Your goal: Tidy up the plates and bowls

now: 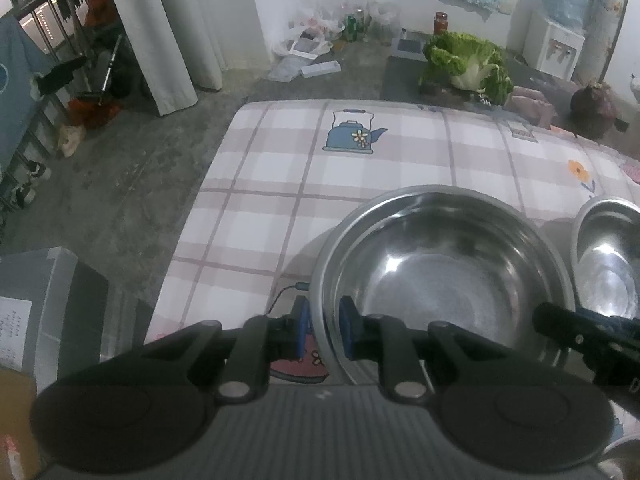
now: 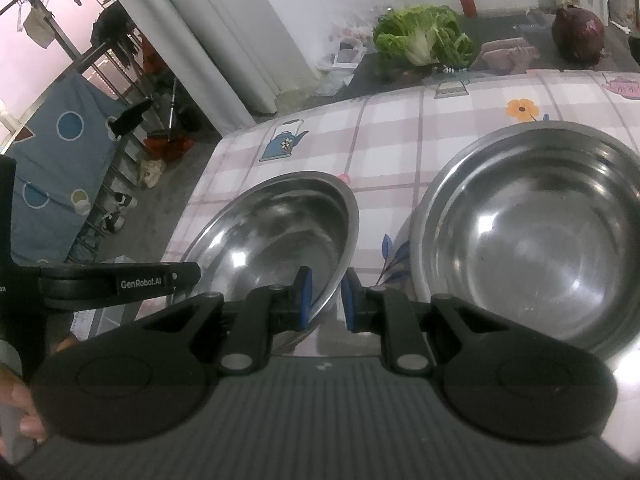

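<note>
Steel bowl [image 1: 440,276] rim clenched by left tongs [image 1: 325,328] and right tongs [image 2: 326,300]; second bowl [image 2: 536,236] whole only in right view

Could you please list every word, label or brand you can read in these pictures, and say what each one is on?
"GenRobot.AI": white print on the black left gripper, seen from the right wrist view.
Paper label on the grey box: too blurred to read.
Red jar: no legible label.

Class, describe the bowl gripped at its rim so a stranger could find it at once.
On the checked tablecloth with the kettle print are two steel bowls. The held bowl is nearer the cloth's left edge, its rim pinched by the left gripper and the right gripper; its neighbour sits untouched to its right.
</note>
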Available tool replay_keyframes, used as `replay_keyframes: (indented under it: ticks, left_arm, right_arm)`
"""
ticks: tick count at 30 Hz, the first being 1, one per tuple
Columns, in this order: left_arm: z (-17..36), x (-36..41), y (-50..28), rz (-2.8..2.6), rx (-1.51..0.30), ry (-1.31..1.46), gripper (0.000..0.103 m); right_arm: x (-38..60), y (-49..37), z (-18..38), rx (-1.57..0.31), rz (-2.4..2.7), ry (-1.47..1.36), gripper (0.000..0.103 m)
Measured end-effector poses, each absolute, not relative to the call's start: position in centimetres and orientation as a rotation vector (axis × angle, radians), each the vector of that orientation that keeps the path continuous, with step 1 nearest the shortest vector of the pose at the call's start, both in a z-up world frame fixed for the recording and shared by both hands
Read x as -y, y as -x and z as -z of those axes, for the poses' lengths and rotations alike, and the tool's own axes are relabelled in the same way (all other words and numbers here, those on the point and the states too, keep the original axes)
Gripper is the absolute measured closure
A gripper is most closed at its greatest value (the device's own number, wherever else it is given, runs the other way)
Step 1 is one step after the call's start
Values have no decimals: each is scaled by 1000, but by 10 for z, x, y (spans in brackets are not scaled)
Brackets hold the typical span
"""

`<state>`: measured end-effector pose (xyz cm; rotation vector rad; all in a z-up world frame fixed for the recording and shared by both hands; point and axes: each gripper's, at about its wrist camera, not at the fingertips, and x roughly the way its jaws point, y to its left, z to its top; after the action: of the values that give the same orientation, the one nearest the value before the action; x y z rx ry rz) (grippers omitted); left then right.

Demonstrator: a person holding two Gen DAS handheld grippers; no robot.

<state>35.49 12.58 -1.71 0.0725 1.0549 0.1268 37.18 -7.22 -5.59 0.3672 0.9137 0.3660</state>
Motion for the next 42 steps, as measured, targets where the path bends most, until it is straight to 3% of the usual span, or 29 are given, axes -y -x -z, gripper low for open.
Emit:
replay_keyframes:
  ticks: [42]
  left_arm:
    - [-37,-89,-319,-103,-962,-95,85]
  right_arm:
    - [111,-334,9,-818,-359,-381,87]
